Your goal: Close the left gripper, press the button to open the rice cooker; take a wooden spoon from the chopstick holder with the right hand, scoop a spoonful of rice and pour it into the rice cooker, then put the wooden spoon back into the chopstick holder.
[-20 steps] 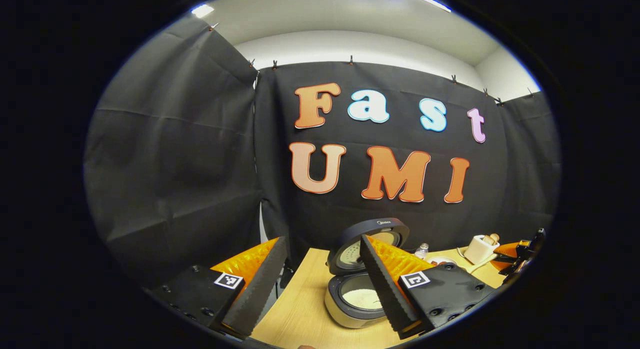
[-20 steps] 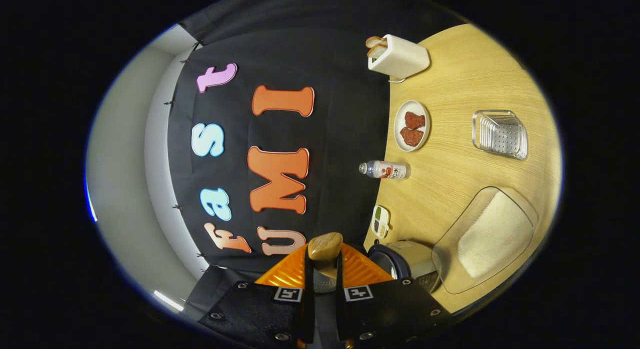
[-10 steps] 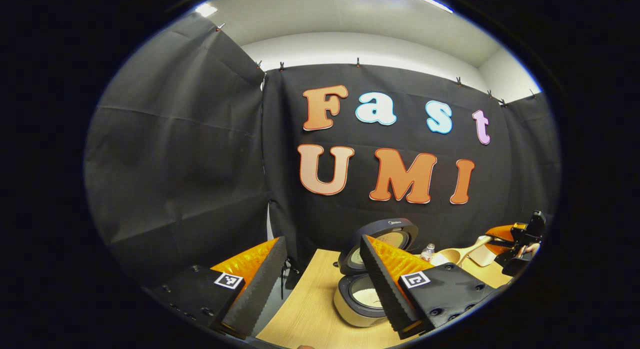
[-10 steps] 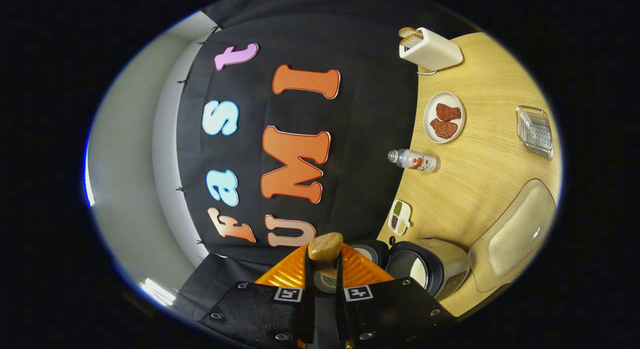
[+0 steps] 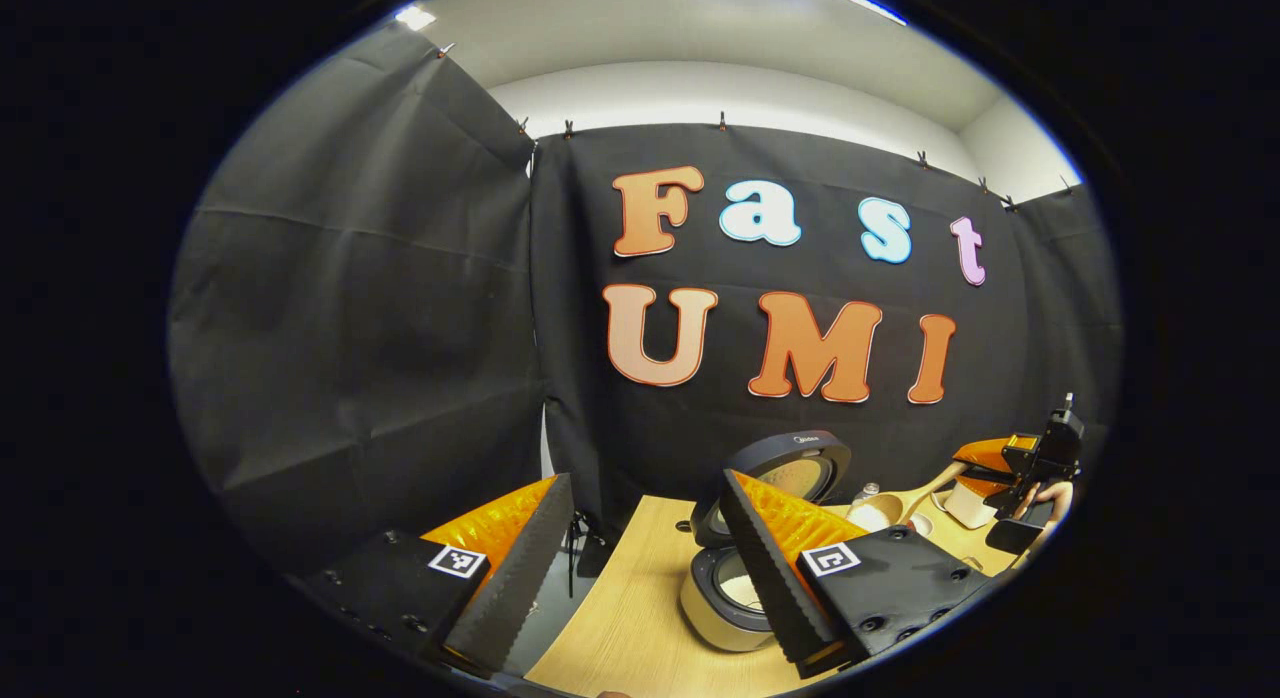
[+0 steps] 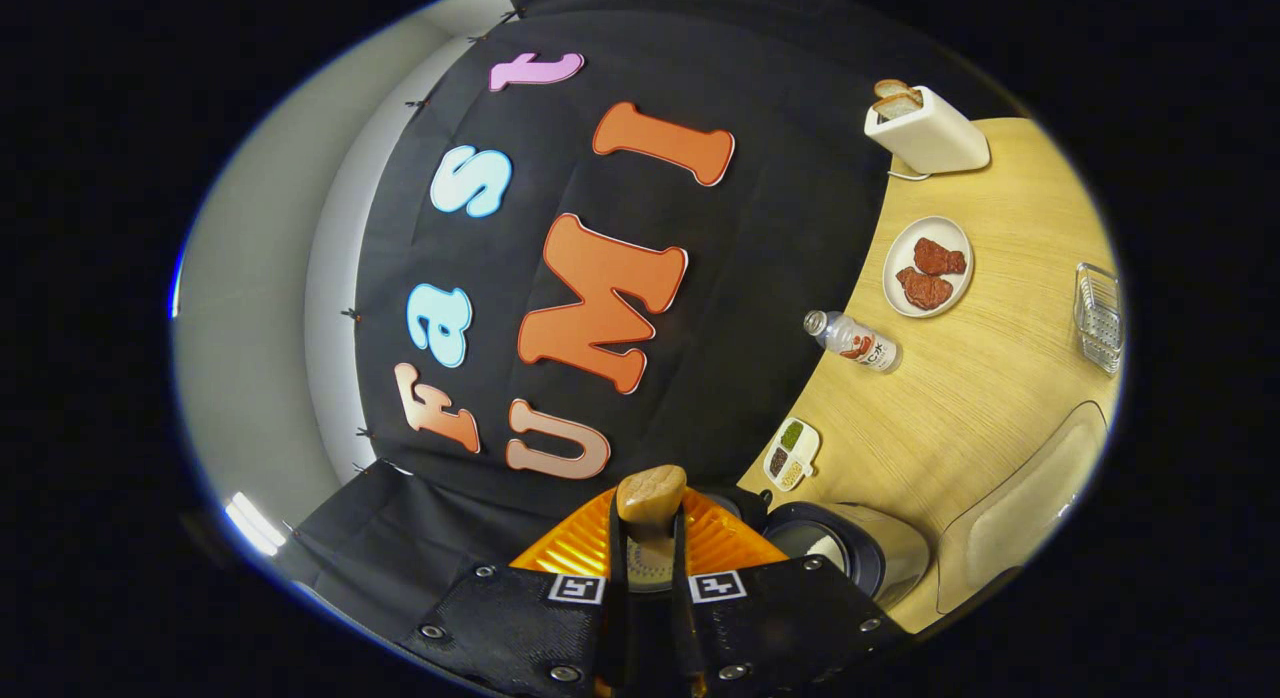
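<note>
Between the right gripper (image 6: 648, 538) fingers, the wooden spoon (image 6: 650, 495) is clamped by its handle
Left gripper (image 5: 640, 568) fingers spread wide, holding nothing, over the table (image 5: 620, 628); just beyond, rice cooker (image 5: 725, 603) with lid (image 5: 790, 463) up; farther right, bottle (image 6: 860, 342), plate (image 6: 905, 253), toaster (image 6: 935, 138)

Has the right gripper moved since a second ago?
Yes. In the left gripper view the right gripper has risen: it sat low beside the chopstick holder and now holds the wooden spoon above it.

toaster (image 6: 928, 133) with bread | plate (image 6: 928, 275) with meat | bottle (image 6: 862, 342) | table (image 6: 960, 398)
</note>
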A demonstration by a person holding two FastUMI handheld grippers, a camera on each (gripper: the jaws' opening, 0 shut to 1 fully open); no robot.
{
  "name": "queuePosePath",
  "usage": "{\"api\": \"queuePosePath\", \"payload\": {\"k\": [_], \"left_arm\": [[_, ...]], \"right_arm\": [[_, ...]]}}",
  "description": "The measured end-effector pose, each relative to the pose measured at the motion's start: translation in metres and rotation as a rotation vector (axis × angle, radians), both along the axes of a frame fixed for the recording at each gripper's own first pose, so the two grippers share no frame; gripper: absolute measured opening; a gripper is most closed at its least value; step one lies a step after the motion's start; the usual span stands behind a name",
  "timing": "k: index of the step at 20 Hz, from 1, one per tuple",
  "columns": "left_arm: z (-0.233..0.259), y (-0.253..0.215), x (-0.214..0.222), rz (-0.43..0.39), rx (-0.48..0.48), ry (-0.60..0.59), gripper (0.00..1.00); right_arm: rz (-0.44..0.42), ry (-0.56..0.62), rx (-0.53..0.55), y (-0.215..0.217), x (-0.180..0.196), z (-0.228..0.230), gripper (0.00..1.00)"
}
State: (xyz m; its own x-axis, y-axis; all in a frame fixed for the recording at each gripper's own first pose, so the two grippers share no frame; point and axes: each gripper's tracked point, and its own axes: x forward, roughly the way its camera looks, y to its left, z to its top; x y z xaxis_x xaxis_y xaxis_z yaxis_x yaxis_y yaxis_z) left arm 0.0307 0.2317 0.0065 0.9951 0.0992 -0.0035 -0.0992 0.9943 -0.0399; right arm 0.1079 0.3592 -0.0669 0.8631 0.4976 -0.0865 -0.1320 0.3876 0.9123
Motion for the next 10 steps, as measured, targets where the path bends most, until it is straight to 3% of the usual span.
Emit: {"api": "queuePosePath", "payload": {"k": [10], "left_arm": [[-0.009,0.010,0.009,0.015,0.001,0.019,1.00]], "right_arm": [[0.004,-0.026,-0.043,0.013,0.010,0.000,0.16]]}}
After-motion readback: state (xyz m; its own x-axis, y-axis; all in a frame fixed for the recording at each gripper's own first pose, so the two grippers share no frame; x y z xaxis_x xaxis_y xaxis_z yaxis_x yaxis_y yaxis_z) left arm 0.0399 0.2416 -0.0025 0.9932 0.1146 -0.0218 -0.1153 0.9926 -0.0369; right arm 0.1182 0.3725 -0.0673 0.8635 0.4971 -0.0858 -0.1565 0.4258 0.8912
